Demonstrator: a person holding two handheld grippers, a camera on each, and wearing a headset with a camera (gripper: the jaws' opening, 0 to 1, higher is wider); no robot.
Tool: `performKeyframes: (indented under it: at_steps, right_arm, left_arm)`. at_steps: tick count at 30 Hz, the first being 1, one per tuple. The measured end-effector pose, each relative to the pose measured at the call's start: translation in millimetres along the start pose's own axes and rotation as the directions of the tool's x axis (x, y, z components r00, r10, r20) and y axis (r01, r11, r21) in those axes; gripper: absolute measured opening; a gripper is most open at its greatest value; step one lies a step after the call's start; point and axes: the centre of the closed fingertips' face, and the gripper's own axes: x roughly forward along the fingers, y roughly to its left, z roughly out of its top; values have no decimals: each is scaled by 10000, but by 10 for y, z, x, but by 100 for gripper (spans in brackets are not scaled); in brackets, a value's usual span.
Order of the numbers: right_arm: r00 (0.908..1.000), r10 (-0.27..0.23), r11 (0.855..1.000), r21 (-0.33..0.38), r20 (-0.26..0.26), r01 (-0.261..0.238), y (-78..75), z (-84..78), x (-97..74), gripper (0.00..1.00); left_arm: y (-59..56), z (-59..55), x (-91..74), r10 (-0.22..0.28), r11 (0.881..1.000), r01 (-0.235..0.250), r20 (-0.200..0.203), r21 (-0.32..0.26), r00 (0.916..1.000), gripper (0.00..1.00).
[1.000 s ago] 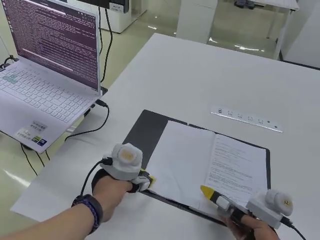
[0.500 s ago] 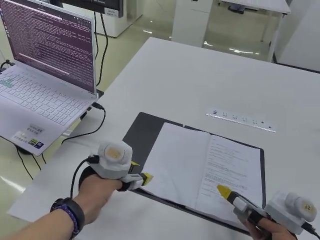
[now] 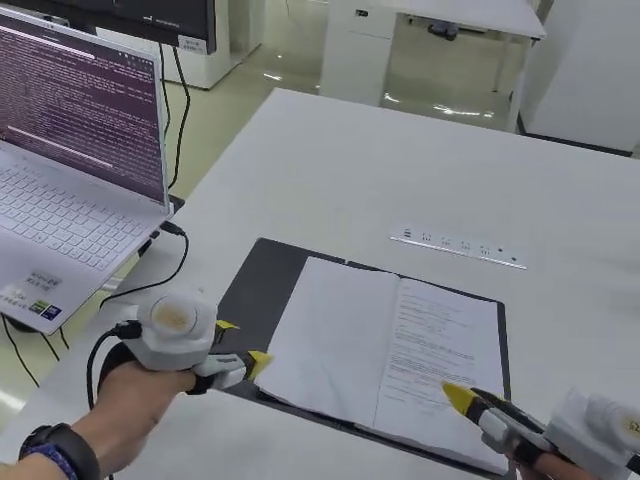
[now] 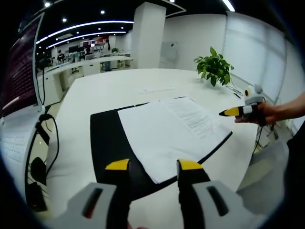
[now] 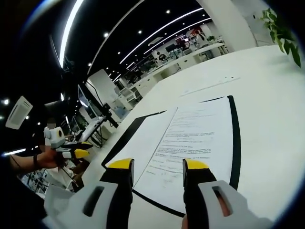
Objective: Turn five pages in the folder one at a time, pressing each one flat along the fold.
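Folder lies open near the desk front edge, with the left hand-held gripper and right hand-held gripper both open and empty at its near corners; the right page, judged thin and limp, is best pinched at its near-right corner.

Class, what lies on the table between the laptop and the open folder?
A black cable, plugged into the side of the laptop, curves across the white table there, short of the folder. The head view shows it.
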Motion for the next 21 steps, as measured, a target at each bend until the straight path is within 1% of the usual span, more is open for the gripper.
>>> performKeyframes:
  at_steps: [3, 4, 6, 10, 16, 18, 21]
  right_arm:
    - [9998, -146, 9999, -8, 111, 146, -37, 6, -86, 41]
    - [9996, -208, 9998, -44, 175, 208, -41, 8, -124, 42]
    - [9993, -294, 9995, -109, 248, 297, -39, 7, -186, 43]
    - [9987, -427, 9983, -375, 273, 437, -24, -9, -291, 46]
    - [9980, -602, 9953, -747, 216, 616, 3, -52, -436, 50]
    - [9978, -648, 9933, -952, 130, 658, 25, -77, -482, 52]
    - [9972, -740, 9917, -1053, 69, 743, 44, -128, -536, 54]
  left_arm:
    - [26, 14, -69, 95, 10000, -95, 85, 12, 9999, 39]
    - [56, 9, -92, 173, 9998, -171, 139, -121, 9998, 40]
    - [81, 18, -146, 272, 9990, -260, 320, -359, 9991, 41]
    - [98, 10, -252, 372, 9981, -348, 465, -511, 9982, 43]
    - [140, -30, -405, 569, 9967, -538, 500, -602, 9971, 47]
    - [137, -55, -452, 607, 9966, -578, 480, -594, 9970, 48]
    - [128, -99, -508, 743, 9961, -723, 400, -501, 9964, 51]
